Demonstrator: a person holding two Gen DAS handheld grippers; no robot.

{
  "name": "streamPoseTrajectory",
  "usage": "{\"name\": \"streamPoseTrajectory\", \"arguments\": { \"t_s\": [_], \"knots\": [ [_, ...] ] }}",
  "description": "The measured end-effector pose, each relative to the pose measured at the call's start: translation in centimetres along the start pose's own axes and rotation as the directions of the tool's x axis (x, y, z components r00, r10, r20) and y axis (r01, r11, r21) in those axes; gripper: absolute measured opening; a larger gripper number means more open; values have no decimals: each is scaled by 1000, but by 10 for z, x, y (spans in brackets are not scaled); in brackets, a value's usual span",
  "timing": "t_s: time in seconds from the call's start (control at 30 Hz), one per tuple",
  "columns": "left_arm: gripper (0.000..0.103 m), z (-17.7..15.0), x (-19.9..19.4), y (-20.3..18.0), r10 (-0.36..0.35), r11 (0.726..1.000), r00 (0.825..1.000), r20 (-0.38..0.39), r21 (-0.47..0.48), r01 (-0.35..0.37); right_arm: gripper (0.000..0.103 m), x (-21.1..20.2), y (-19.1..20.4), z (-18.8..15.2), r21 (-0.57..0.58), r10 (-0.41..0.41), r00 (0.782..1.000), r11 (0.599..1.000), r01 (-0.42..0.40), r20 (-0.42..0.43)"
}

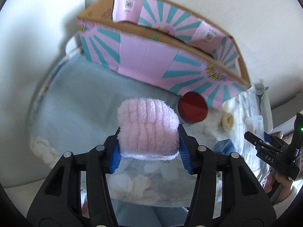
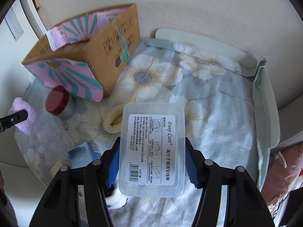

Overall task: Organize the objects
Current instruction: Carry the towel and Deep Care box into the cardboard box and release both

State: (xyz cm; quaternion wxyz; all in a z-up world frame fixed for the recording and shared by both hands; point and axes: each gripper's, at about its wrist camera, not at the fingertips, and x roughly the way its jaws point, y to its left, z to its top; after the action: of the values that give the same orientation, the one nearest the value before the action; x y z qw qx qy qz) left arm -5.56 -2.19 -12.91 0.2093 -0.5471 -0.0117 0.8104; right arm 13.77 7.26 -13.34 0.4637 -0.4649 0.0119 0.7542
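Note:
My left gripper is shut on a pink fluffy cloth, which is lifted above the floral sheet. An open cardboard box with pink and teal flaps stands behind it. In the right wrist view, my right gripper is shut on a clear plastic floss-pick box with a white label, its blue pads pressing on both long sides. The same pink cloth shows at the far left there. The right gripper also appears at the right edge of the left wrist view.
A red-lidded jar stands by the cardboard box. A yellow scrunchie and a small blue box lie on the floral sheet. A pale raised rim borders the sheet at the right, and the wall is close behind.

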Motion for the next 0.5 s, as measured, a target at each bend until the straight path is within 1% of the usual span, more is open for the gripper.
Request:
{"name": "streamPoseTrajectory", "arguments": {
  "t_s": [0.07,0.1,0.13,0.17,0.2,0.23,0.27,0.33,0.5],
  "knots": [
    [48,4,-17,-6,3,1000,1000,20,15,-4,56,-14,0,-1,15,-3,1000,1000,3,13],
    [48,8,-25,-12,8,1000,999,34,26,-9,56,-21,-6,4,22,-3,1000,1000,3,22],
    [48,9,-35,-16,11,999,999,48,37,-13,56,-25,-2,10,27,-5,1000,1000,5,30],
    [48,12,-43,-20,15,998,998,65,54,-18,56,-38,-4,10,32,-6,999,999,5,39],
    [48,14,-53,-23,20,997,997,81,71,-25,56,-55,-14,9,35,-6,999,999,4,48],
    [48,18,-60,-25,26,996,995,95,85,-34,56,-60,-23,19,37,-9,998,999,6,63],
    [48,21,-66,-26,28,995,994,104,97,-38,56,-69,-22,20,35,-12,997,999,10,75],
    [48,28,-79,-28,21,992,993,120,120,-36,56,-67,-29,27,31,-18,996,999,15,93],
    [48,56,-98,-25,20,983,989,144,177,-46,56,-92,-21,35,28,-25,992,999,22,124]
  ]
}}
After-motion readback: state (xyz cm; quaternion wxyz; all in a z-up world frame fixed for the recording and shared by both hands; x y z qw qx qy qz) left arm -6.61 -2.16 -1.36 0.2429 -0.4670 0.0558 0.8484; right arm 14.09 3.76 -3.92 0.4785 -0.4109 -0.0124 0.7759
